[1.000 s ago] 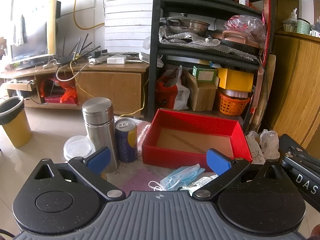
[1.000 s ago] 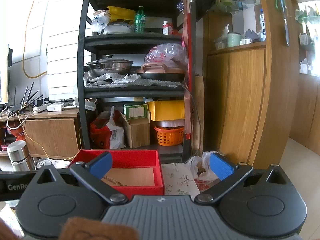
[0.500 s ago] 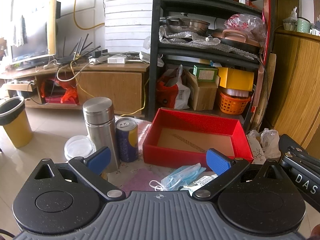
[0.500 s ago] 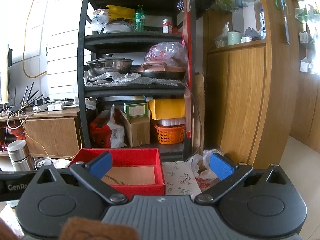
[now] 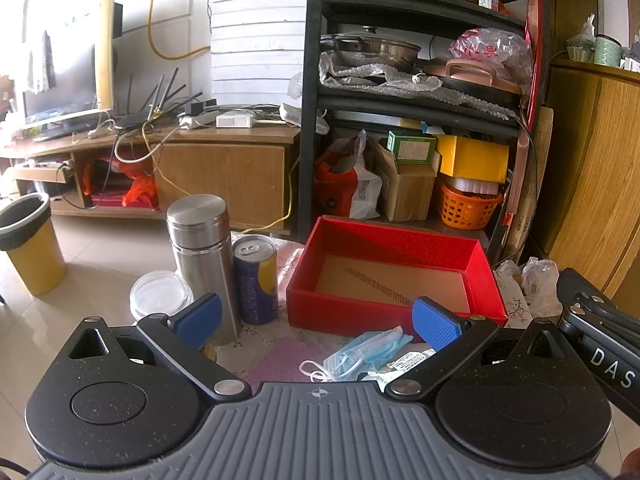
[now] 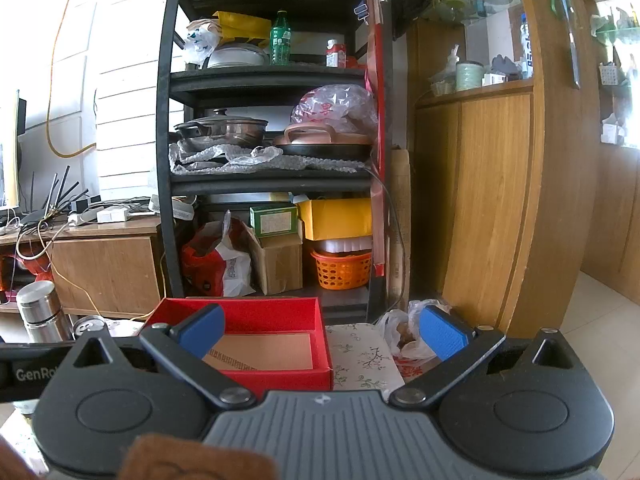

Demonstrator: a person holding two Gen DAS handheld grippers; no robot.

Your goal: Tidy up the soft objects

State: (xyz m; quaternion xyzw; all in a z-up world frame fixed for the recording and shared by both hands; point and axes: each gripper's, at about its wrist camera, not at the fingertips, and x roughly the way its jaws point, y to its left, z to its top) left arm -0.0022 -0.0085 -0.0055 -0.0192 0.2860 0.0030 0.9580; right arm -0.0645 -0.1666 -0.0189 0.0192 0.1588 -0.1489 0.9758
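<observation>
Both of my hand-held grippers hang open over the worktop, nothing taken up yet.

My left hand-held gripper point(image 5: 318, 318) has its blue pads spread wide and empty, and the crumpled blue face mask point(image 5: 370, 354) lies just ahead of it and low, between the pads and nearer the right one, with a small packet touching it. Beyond it sits the empty red box point(image 5: 394, 276), likely where it goes. I judge the mask light, limp and thin, so I would pinch its bunched pleated middle and not the ear loops. My right hand-held gripper point(image 6: 322, 330) is equally open and bare, with the box ahead to its left.
</observation>
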